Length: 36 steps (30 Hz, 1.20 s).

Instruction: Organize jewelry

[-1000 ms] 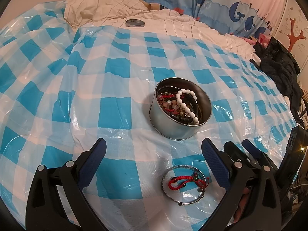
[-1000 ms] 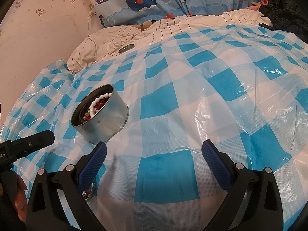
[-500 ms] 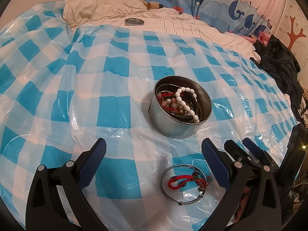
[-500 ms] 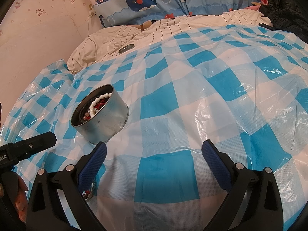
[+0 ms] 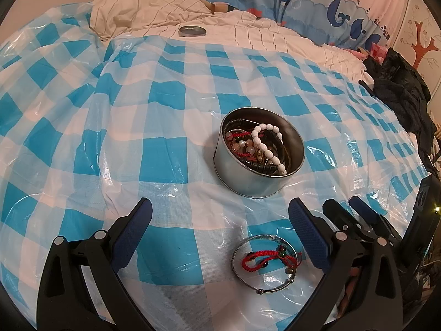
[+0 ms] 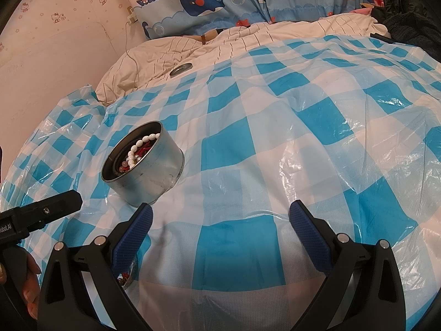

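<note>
Two bracelets (image 5: 264, 259) beside bead-filled tin (image 5: 259, 162)

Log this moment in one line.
left gripper: open, empty | right gripper: open, empty | tin: holds bracelets | bangle, red cord: on cloth

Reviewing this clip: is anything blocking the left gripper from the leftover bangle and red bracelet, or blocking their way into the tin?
Nothing visible does. The left gripper is open above bare cloth; the silver bangle, with the red cord bracelet inside it, lies beside its right finger. The tin beyond is uncovered.
</note>
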Available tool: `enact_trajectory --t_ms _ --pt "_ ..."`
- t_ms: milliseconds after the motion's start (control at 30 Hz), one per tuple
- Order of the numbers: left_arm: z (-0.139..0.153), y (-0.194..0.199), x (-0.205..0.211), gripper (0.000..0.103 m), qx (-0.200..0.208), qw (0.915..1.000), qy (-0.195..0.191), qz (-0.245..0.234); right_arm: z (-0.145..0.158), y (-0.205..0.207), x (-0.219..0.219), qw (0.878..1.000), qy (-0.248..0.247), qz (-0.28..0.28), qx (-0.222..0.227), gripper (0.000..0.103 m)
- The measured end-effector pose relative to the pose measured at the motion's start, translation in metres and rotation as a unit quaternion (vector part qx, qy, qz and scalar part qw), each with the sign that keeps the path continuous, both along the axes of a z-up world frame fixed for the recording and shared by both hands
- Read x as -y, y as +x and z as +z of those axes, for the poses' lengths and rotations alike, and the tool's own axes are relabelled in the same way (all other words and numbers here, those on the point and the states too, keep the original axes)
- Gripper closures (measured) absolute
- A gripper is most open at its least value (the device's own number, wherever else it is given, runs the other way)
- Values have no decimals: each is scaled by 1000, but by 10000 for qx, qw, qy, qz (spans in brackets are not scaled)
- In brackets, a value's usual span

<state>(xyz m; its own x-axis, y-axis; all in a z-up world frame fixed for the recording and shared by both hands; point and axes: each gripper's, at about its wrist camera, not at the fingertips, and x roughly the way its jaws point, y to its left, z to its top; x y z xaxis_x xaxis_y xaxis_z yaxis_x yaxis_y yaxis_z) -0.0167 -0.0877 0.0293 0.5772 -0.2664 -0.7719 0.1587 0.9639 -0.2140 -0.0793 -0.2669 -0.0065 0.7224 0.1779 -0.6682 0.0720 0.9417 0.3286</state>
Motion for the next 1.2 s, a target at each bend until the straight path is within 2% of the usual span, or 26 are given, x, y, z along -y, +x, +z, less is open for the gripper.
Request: enact_trajectory --t_ms 1200 --pt "-1 0 8 8 -16 9999 144 -90 0 1 1 10000 11 4 -4 8"
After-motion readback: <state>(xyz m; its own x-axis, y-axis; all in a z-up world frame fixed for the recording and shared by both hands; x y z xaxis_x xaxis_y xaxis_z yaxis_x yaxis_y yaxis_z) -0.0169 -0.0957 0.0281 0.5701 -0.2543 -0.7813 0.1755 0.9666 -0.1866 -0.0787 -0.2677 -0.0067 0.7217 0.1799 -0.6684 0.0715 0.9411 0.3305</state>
